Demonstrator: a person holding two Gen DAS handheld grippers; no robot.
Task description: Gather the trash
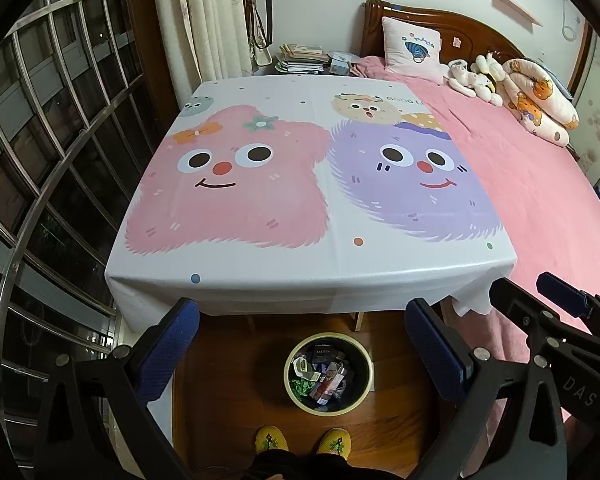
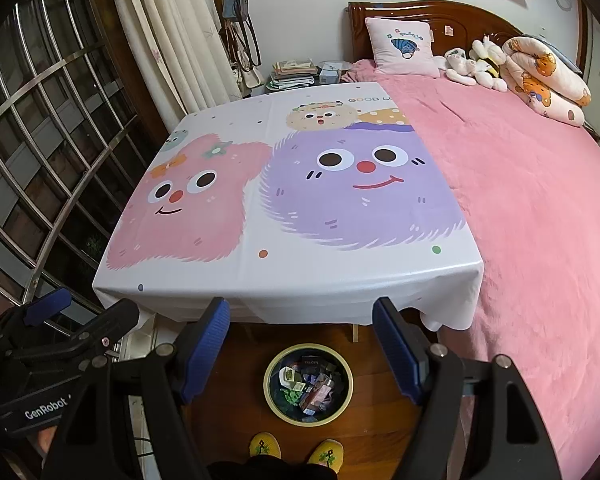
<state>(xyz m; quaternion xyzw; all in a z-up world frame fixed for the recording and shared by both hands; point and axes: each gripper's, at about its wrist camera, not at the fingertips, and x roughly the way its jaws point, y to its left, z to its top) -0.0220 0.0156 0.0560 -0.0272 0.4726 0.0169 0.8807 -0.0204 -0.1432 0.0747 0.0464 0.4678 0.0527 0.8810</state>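
Note:
A round trash bin (image 1: 328,374) stands on the wooden floor below the table's near edge, filled with several wrappers and small boxes; it also shows in the right wrist view (image 2: 308,384). My left gripper (image 1: 302,344) is open and empty, held above the bin. My right gripper (image 2: 302,344) is open and empty, also above the bin. The right gripper shows at the right edge of the left wrist view (image 1: 556,296), and the left gripper at the left edge of the right wrist view (image 2: 76,308). The table (image 1: 300,272) has a cartoon-monster cloth.
A bed with a pink blanket (image 2: 540,220), a pillow and plush toys lies right of the table. A window with metal bars (image 1: 40,160) and a curtain are on the left. A nightstand with stacked papers (image 1: 300,60) stands behind. The person's yellow slippers (image 1: 272,438) are near the bin.

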